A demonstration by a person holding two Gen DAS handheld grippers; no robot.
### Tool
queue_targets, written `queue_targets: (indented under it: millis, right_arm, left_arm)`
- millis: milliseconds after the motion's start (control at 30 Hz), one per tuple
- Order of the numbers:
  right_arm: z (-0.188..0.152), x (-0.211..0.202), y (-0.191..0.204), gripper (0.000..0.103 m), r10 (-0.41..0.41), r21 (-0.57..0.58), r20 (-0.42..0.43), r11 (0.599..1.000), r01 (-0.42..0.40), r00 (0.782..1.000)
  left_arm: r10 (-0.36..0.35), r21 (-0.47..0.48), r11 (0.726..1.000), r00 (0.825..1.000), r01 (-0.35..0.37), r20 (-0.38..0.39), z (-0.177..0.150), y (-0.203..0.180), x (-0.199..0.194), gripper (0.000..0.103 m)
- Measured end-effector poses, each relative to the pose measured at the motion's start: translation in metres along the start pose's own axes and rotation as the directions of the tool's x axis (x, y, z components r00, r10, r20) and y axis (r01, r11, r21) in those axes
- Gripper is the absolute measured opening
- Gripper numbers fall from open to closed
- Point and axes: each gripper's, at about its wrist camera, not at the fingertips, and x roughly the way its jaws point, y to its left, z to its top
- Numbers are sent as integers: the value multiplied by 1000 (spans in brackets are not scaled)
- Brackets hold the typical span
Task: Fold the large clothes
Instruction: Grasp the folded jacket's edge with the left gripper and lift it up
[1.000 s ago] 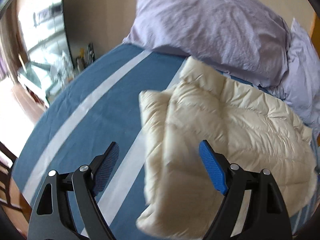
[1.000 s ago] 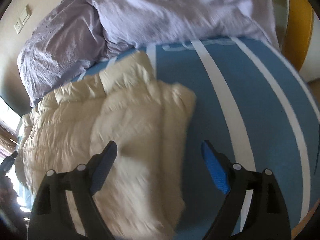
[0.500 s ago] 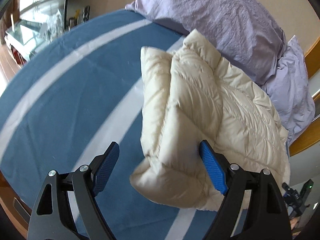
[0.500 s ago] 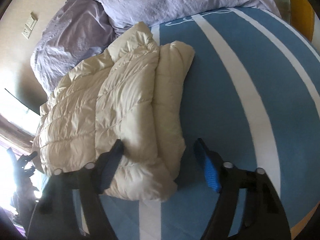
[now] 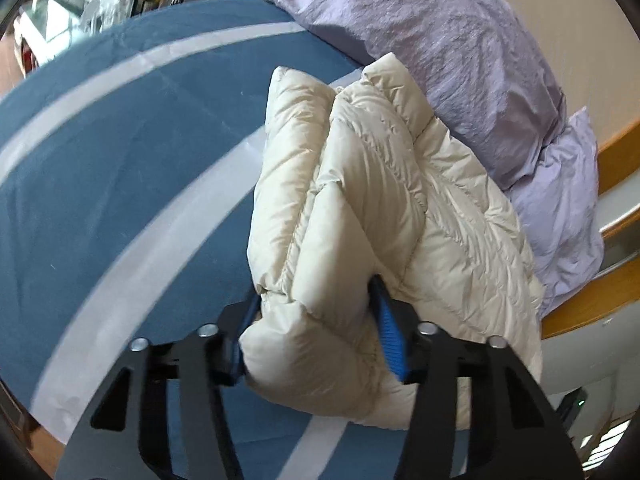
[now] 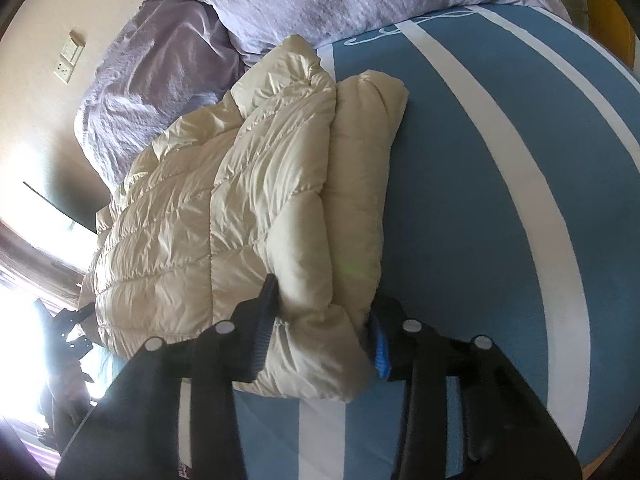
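The cream puffer jacket (image 5: 384, 208), one garment folded into a thick bundle, lies on the blue bedsheet (image 5: 120, 168) with its far end against two lilac pillows (image 5: 440, 52). In the left wrist view, the left gripper (image 5: 314, 332) has its two fingers pressed into the near corner of the jacket, clamping the puffy fold between the blue pads (image 5: 390, 340). Three pale stripes cross the sheet; wide bare sheet lies to the left of the jacket, while on the right the jacket reaches the wooden bed frame (image 5: 592, 304). In the right wrist view, the same jacket (image 6: 248, 200) shows its other near corner gripped by the right gripper (image 6: 324, 328), fingers squeezed on the padded edge. Open blue sheet (image 6: 472, 200) with white stripes spreads to the right up to the mattress edge; the two pillows (image 6: 320, 4) crowd the far side.
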Motion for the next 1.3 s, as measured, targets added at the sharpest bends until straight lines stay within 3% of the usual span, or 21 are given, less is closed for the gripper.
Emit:
queue_targets:
  millis: [100,167,467,667,867,900,933,1167,1300]
  right_arm:
    - [0,1,0,37,4,0,4,1000,-4,1000]
    - [-1,2,1,35,0,-5,7,1000,0,1000]
    - [-13,0,14,31,-69,-93,37,993,72,997]
    - [-17,1,20,30,-97,-145,60,984,104,994]
    - [-19,4,27,30,-131,-182,87,973,145,988]
    - [-20,4,27,30,-129,-182,89,973,143,988]
    - [-20,4,26,30,-124,-180,90,974,139,988]
    - [-20,4,21,30,-90,-171,97,980,106,991]
    - [-21,3,18,30,-72,-164,100,983,87,992]
  left_arm:
    - [-30,-26,999,999,31,9,3,-3,-2,28]
    - [-55,-29,998,998,56,27,8,-11,-9,22]
    - [-152,96,985,980,141,126,28,-90,-53,19]
    - [-263,229,946,957,230,121,14,-170,-67,19]
    - [-350,350,883,936,314,45,-21,-246,-59,19]
    - [-396,363,858,918,362,19,-29,-260,-55,19]
    - [-406,383,844,914,376,-4,-38,-273,-51,19]
    - [-422,449,774,893,446,-158,-92,-333,-12,19]
    - [-399,464,754,886,464,-238,-120,-356,14,19]
